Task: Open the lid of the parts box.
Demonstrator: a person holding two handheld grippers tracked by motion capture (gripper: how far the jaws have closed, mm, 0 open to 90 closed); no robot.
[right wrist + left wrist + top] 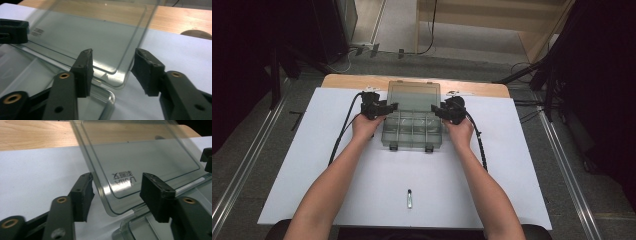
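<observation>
A clear plastic compartment box [413,131] lies on the white sheet with its lid [414,96] swung up and back. My left gripper [384,107] is at the lid's left edge and my right gripper [442,111] at its right edge. In the left gripper view the lid's rounded lower corner [110,202] stands between the open jaws of the left gripper [117,177], and the pads do not press on it. In the right gripper view the lid's other corner [120,80] likewise sits between the spread jaws of the right gripper [113,52].
A small slim metal piece [409,198] lies on the white sheet [312,165] near the front edge. The wooden tabletop [357,80] shows behind the sheet. Cables trail back from both grippers along the forearms. Dark stands and floor rails flank the table.
</observation>
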